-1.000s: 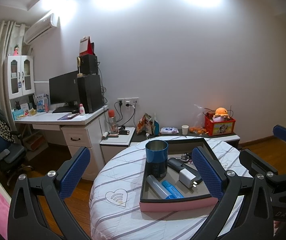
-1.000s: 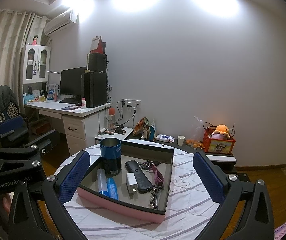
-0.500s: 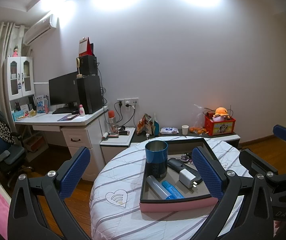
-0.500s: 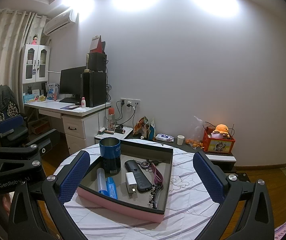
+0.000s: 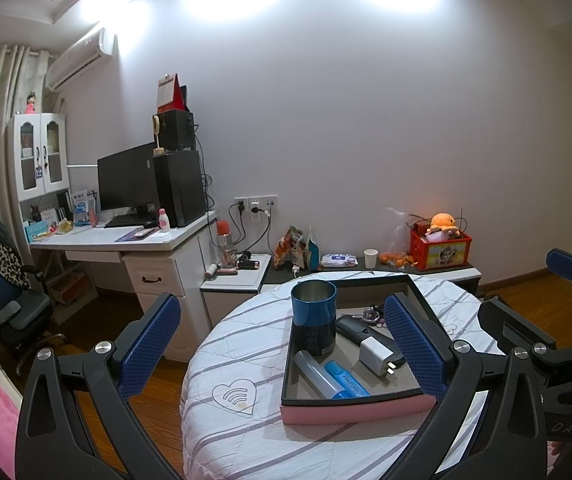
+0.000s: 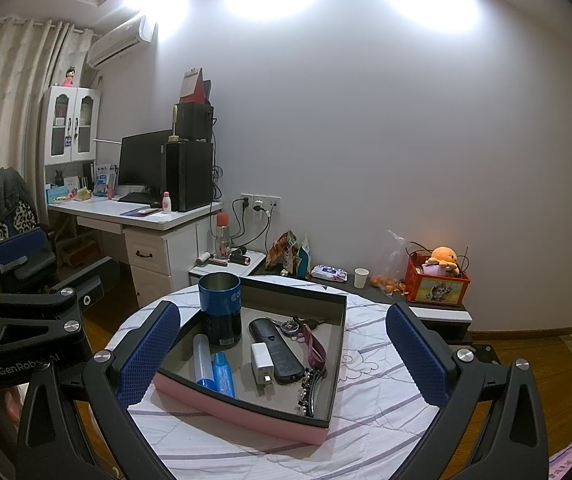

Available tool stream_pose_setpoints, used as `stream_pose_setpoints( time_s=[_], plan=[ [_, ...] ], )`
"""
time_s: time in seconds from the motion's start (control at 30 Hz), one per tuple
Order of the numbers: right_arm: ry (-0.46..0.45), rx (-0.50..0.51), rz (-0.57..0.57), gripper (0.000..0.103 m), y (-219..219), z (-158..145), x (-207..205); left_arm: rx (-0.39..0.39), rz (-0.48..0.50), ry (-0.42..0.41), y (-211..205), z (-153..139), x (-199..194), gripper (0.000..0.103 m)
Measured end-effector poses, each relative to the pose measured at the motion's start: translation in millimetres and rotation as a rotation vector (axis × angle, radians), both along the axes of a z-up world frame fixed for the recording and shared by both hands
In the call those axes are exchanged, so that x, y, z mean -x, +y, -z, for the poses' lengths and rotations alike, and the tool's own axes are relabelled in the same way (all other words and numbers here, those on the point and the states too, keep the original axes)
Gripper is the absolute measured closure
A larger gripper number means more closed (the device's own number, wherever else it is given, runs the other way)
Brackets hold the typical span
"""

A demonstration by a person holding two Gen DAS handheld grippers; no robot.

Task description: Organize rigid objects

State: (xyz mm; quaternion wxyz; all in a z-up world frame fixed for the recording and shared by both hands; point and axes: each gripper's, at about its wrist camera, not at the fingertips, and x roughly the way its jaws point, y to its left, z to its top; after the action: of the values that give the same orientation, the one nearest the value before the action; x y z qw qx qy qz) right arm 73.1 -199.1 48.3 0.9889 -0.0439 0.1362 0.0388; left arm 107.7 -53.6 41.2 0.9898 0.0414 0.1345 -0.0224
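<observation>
Left wrist view: tray (image 5: 356, 410), pink-walled with a dark rim, is seen on the striped round table (image 5: 246, 344). Its right side is hidden behind the blue pad of the left gripper (image 5: 282, 346), so the contents there cannot be made out. A blue cup (image 5: 313, 322) is stood upright at the tray's far left corner; a clear tube (image 5: 318, 374) and a blue tube (image 5: 346, 378) are laid side by side in front of it, with a white charger (image 5: 376, 356) and part of a black remote (image 5: 356, 326) to their right. Jaws are spread wide, nothing between them, held above the table's near edge. The right gripper's body is partly seen at far right, cut off by the frame.

Right wrist view: whole tray (image 6: 246, 412) is shown. Cup (image 6: 220, 306), clear tube (image 6: 202, 360), blue tube (image 6: 224, 374), charger (image 6: 262, 368), remote (image 6: 276, 350), keys with a purple strap (image 6: 306, 336) and a studded hair clip (image 6: 308, 390) are all laid inside; the key bunch is too small to sort out. The right gripper (image 6: 282, 354) is held released, jaws wide apart, level, short of the tray. The left gripper's black body is seen at left, its fingers cut off.
</observation>
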Motion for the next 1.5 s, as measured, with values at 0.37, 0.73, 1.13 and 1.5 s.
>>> stream_pose_setpoints(
  time_s=[0.37,0.73,1.13,1.5],
  plan=[
    [0.006,0.0,0.0,0.0,-1.8,2.4,-1.2,-0.002,0.0,0.0,-0.8,-0.9,0.1,0.0],
    [0.015,0.003,-0.001,0.0,0.8,3.9,0.4,-0.003,0.004,-0.001,-0.7,-1.4,0.9,0.0],
    [0.02,-0.003,-0.008,0.0,2.1,0.5,1.8,0.005,0.027,-0.008,3.0,-3.5,3.1,0.001],
    [0.025,0.003,-0.005,0.0,3.0,0.9,0.8,0.003,0.027,-0.003,3.1,-3.8,1.1,0.0]
  ],
)
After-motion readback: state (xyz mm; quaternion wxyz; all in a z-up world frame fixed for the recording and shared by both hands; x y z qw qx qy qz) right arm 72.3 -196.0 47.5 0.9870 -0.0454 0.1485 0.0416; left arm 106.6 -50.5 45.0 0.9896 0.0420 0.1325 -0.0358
